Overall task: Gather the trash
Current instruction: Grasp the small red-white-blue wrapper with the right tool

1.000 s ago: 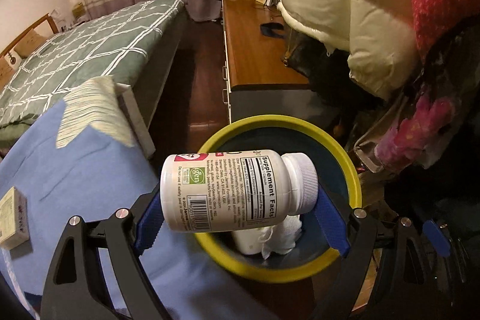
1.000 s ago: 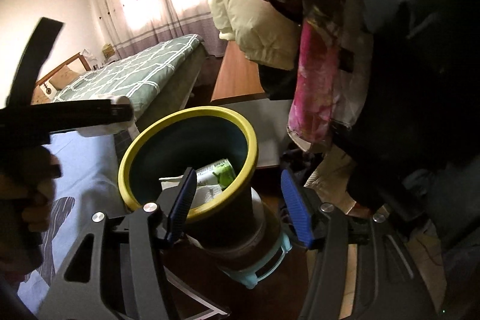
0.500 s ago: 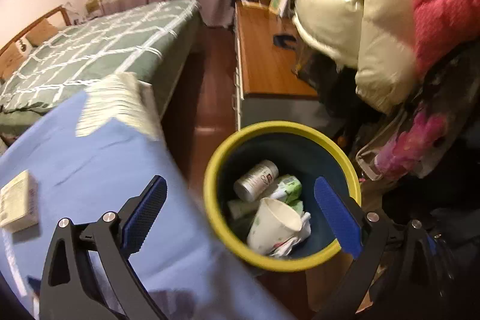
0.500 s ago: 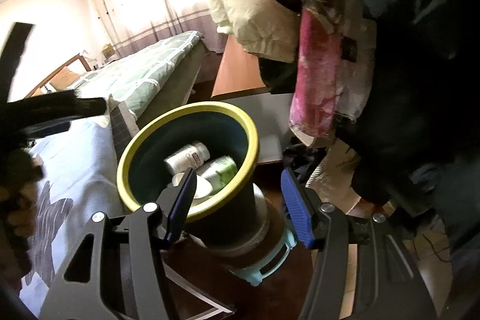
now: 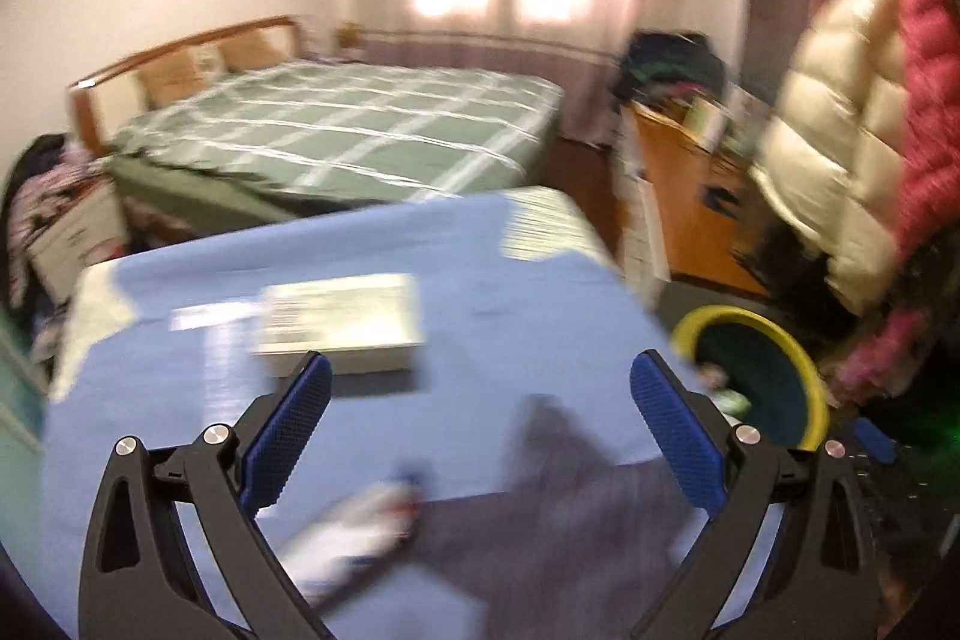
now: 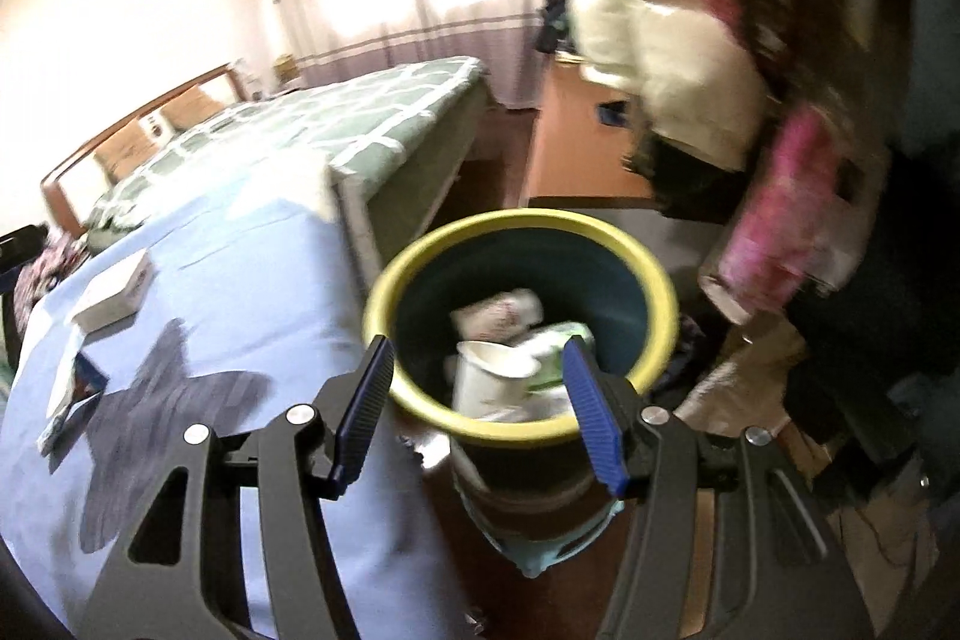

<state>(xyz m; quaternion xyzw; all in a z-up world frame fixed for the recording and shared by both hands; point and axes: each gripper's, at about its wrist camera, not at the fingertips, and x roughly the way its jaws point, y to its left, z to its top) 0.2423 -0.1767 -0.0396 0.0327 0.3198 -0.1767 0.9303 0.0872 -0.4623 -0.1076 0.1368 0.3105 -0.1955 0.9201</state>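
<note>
Now my left fingers gape wide and empty above the blue-clothed desk; they have just been opening, and the white supplement bottle they carried a second ago lies in the yellow-rimmed dark bin. A flat white box lies just ahead, lengthwise across them. My right fingers, half open around nothing, hover by the bin.

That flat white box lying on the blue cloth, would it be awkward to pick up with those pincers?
Probably not. The white box looks like thin cardboard, so likely light, and may dent if squeezed hard. It lies flat on the blue cloth, so it should not roll or tip. The open left gripper looks narrower than its long side, so the short side seems easier.
</note>
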